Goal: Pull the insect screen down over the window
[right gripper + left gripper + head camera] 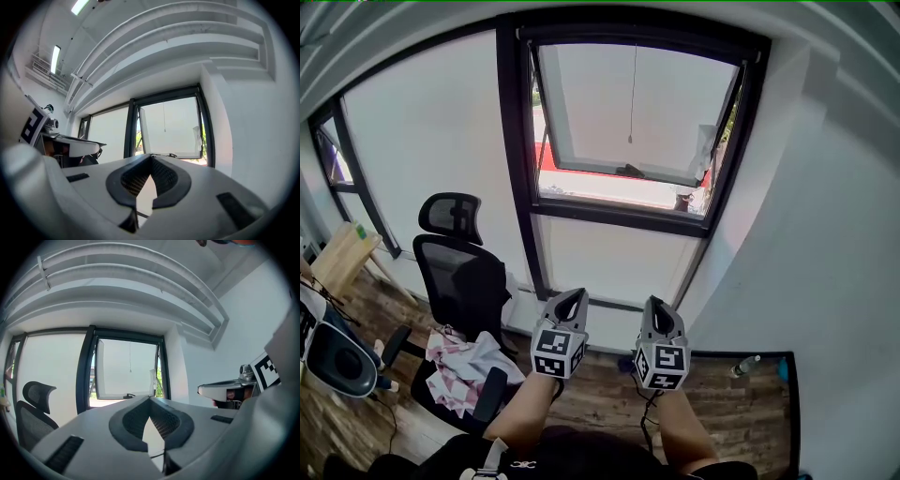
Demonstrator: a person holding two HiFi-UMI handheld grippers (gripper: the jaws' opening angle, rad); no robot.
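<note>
- Left hand-held gripper (577,294) and right hand-held gripper (654,302): both pressed together, empty, below the window (514,141)
- Thin pull cord (632,94) hanging mid-window could slip their pinch, leaving the insect screen up

Left gripper (576,298) and right gripper (656,307) held level, side by side; fingers closed, empty.

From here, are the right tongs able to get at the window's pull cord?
Probably, with a reach up: the right tongs are shut, well short of the pull cord, with nothing visible between them; the chair stands off left.
</note>
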